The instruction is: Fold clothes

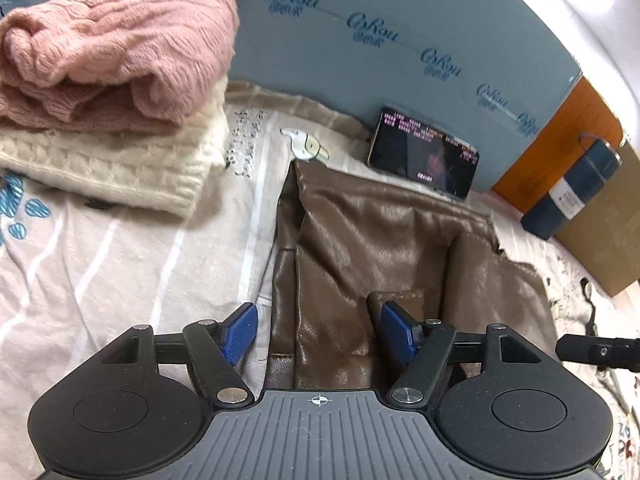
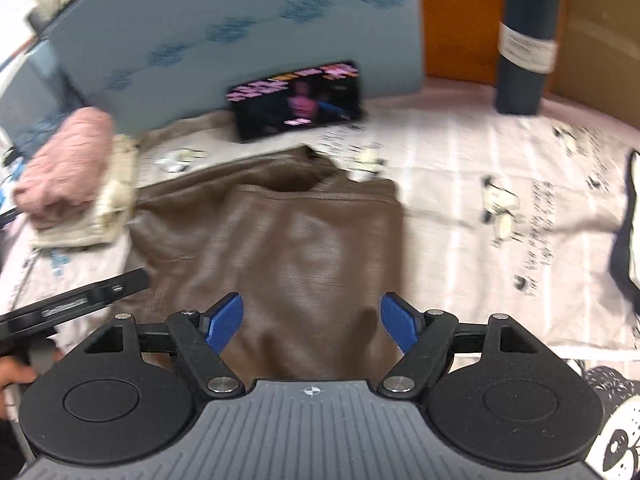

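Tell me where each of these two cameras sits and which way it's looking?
Left wrist: on the left gripper, looking forward and down over the brown jacket toward the sweater stack; its open blue fingers show.
Right wrist: on the right gripper, looking down the jacket toward the phone; its open fingers and a hand show.
Shared: jacket, sweaters, phone, blue board, dark bottle.
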A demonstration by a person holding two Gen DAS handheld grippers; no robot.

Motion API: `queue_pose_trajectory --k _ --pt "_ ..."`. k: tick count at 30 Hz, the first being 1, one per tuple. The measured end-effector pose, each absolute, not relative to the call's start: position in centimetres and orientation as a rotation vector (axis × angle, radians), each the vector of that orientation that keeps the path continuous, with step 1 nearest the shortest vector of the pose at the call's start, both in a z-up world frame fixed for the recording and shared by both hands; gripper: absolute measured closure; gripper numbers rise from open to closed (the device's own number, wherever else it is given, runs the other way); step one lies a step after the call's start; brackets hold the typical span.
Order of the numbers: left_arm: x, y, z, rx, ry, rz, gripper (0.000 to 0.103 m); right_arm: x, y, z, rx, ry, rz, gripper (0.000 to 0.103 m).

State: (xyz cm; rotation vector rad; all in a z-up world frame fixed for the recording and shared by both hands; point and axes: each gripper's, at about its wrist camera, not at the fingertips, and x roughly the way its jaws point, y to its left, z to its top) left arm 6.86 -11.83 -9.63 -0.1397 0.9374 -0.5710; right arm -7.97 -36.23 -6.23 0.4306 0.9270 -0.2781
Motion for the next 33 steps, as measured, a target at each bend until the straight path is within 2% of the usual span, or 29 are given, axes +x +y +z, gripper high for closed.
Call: queue_pose_trajectory --k 4,16,17,18,19,20,21,22,24,26,28,33 --pt "6.7 -12.7 -10.1 -0.119 0.922 -0.572 0.024 -8.3 -39.0 -8.4 0.543 0.923 -0.324 0.027" --pt "6.7 -13.1 -10.3 -0.181 0.936 -0.607 0.026 -6.5 -40.1 -10.9 0.708 0.897 -0.238 0.027" --pt "6.7 -13.1 -10.3 -0.190 0.935 -0.608 0.027 -6.4 -40.2 -11.1 0.724 0.888 -0.236 0.030" --pt "6.6 -13.2 -10.2 -0.192 0.933 -0.609 0.036 -6.4 -40.2 -11.3 0.734 0.877 -0.233 0.032" --pt "6.5 -13.3 -10.2 -0.188 0.928 -0.611 0.041 -6.3 -40.2 -11.4 0.743 0.866 -0.231 0.036" --pt "6.4 -13.4 -10.1 -0.187 0.925 -0.617 0.053 -6.2 -40.1 -11.4 0.744 0.865 -0.235 0.041" --pt "6.2 -13.4 -10.0 -0.185 0.921 -0.625 0.059 -6.2 -40.1 -11.4 0.741 0.865 -0.233 0.043" --pt "6.0 -13.5 -10.0 -0.180 0.915 -0.632 0.063 -6.2 -40.0 -11.3 0.749 0.861 -0.227 0.048" --pt "5.6 -13.4 -9.7 -0.191 0.907 -0.649 0.082 -6.4 -40.0 -11.3 0.766 0.852 -0.215 0.060" --pt "5.1 -13.2 -9.4 -0.207 0.894 -0.662 0.087 -6.7 -40.0 -11.1 0.787 0.838 -0.201 0.074" --pt "4.5 -13.0 -8.7 -0.208 0.872 -0.675 0.088 -7.3 -40.0 -10.6 0.821 0.811 -0.172 0.082" --pt "3.0 -11.7 -7.3 -0.246 0.844 -0.701 0.089 -8.9 -39.3 -8.1 0.858 0.760 -0.070 0.088"
